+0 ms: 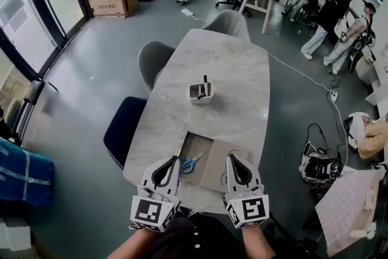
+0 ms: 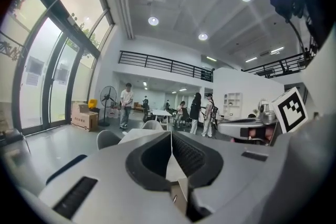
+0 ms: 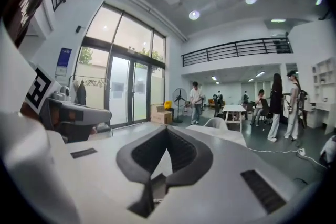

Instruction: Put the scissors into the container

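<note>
**Both grippers closed and empty above the near table edge; scissors not yet picked up**

The jaws of the left gripper (image 2: 170,135) are pressed together with nothing between them, and the same holds for the right gripper (image 3: 167,128). Both point roughly level across the room, not down at the work.

In the head view, the left gripper (image 1: 176,159) and the right gripper (image 1: 231,157) sit side by side over the near end of the marble table (image 1: 230,70). The blue-handled scissors (image 1: 193,162) lie flat between them, closer to the left gripper, on a flat brown board (image 1: 213,171). Their handles are toward us and their blades point away and to the right.

The white container (image 1: 200,98) stands farther along the table, well apart from the scissors. A slim dark item that we cannot identify is upright inside it.

We judge that the step in hand is the approach to the scissors. To do it well, we would:
- spread the jaws of one gripper first;
- tip that gripper downward;
- close across the shank just beyond the handles, where the thin metal offers the most purchase against the board.

A flat pair is likely to slide, so we would come down slowly. At the container, we would aim the blades into the free side, clear of the dark item.
</note>
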A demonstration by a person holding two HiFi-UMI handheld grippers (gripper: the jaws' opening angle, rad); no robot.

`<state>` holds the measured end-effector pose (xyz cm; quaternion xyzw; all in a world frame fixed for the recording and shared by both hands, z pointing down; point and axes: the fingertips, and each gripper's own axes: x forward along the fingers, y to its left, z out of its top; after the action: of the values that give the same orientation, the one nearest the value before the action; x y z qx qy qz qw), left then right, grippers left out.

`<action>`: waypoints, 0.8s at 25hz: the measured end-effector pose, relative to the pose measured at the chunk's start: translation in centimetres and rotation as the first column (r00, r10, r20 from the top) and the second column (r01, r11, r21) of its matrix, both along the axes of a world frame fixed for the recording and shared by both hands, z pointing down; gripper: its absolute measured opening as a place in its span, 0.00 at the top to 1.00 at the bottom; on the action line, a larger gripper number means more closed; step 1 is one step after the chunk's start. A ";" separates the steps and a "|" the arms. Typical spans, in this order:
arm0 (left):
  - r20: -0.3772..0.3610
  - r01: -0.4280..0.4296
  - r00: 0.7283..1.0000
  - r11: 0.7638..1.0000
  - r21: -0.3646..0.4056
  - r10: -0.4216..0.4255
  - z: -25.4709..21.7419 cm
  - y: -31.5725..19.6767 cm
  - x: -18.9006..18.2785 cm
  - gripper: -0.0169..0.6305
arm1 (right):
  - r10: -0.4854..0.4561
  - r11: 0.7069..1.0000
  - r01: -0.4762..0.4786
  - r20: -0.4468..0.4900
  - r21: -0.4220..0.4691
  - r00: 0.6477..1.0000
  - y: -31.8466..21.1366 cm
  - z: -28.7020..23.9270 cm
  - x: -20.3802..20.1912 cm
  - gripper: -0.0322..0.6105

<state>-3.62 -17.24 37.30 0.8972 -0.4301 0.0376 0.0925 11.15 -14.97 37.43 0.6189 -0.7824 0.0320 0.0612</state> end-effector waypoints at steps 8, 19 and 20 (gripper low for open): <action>0.003 -0.005 1.000 0.999 0.040 0.005 -1.5 1.3 -0.5 0.95 | 0.077 0.995 -0.082 0.072 0.064 0.994 2.3 -2.4 0.5 0.95; 0.007 -0.013 1.000 0.997 0.077 0.013 -2.5 1.8 -0.3 0.95 | 0.091 0.994 -0.095 0.068 0.056 0.994 2.7 -2.7 -0.1 0.95; 0.007 -0.011 1.000 0.997 0.076 0.011 -2.5 1.8 -0.3 0.95 | 0.090 0.994 -0.094 0.065 0.057 0.994 2.7 -2.8 -0.1 0.95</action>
<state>-3.93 -15.47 34.78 0.9023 -0.4265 0.0249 0.0567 11.02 -12.28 34.68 0.6547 -0.7551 0.0303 0.0167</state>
